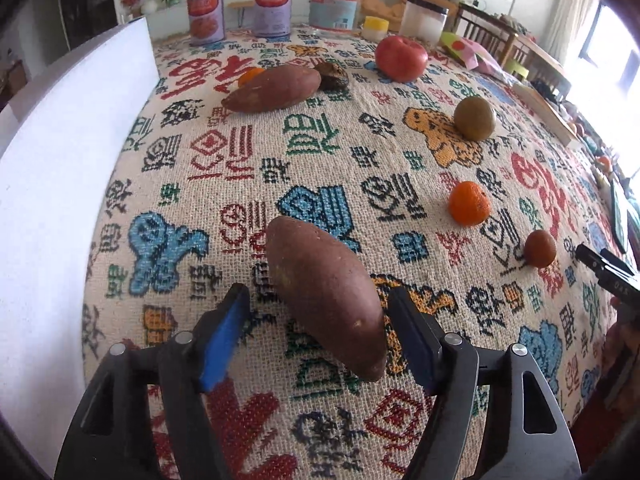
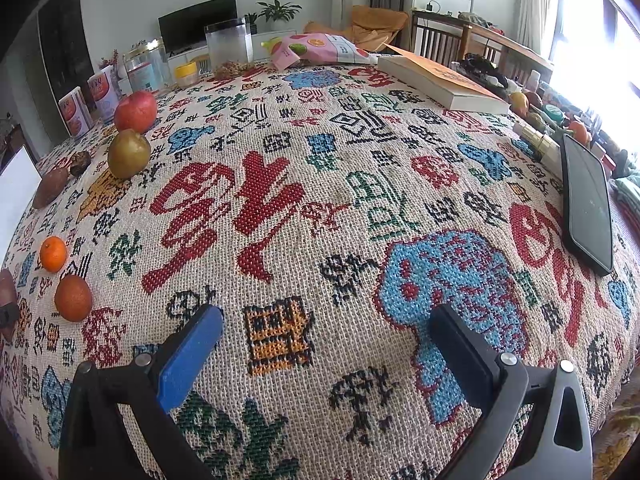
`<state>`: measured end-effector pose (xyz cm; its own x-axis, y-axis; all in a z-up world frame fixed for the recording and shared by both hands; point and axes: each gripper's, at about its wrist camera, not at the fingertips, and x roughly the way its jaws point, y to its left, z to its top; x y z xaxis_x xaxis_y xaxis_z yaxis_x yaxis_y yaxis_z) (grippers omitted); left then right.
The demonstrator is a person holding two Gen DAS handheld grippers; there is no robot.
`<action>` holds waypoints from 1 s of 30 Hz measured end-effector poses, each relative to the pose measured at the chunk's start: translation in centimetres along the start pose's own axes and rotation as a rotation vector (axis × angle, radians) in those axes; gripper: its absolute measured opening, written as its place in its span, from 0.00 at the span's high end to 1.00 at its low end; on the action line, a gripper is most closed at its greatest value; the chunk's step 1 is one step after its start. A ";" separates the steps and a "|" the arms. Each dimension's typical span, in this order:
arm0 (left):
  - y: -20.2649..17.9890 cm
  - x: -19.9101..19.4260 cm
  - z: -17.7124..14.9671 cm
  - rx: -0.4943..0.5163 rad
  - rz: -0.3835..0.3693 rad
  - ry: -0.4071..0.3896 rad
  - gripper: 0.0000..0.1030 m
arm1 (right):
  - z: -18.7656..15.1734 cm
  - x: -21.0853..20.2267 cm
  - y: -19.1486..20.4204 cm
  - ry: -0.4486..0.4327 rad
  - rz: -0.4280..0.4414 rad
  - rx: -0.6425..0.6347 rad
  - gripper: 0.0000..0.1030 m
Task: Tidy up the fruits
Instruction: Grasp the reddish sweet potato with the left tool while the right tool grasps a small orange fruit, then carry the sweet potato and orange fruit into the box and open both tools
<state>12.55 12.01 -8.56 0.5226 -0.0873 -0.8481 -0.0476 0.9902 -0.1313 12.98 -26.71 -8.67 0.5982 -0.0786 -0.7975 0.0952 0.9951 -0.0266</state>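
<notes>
Left tongs stand apart around one reddish-brown sweet potato, pads clear of it; right tongs gape over the bare patterned surface. Two sweet potatoes lie here, the second farther back. Two oranges, one apple, one greenish pear.

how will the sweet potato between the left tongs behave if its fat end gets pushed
The sweet potato looks stiff and fairly heavy, so it probably won't bend. Its tapered shape would likely make it pivot or roll in a curve rather than slide straight. The coarse woven tablecloth should slow any roll.
</notes>
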 end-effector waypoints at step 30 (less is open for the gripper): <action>0.5 -4.6 -2.0 -0.049 -0.081 -0.059 0.61 | -0.2 -1.2 13.8 -0.001 0.355 -0.324 0.71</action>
<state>8.42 12.71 -5.72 0.5753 -0.1587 -0.8024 -0.0444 0.9735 -0.2244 13.45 -12.91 -8.22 0.5494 0.2698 -0.7909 -0.3683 0.9277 0.0607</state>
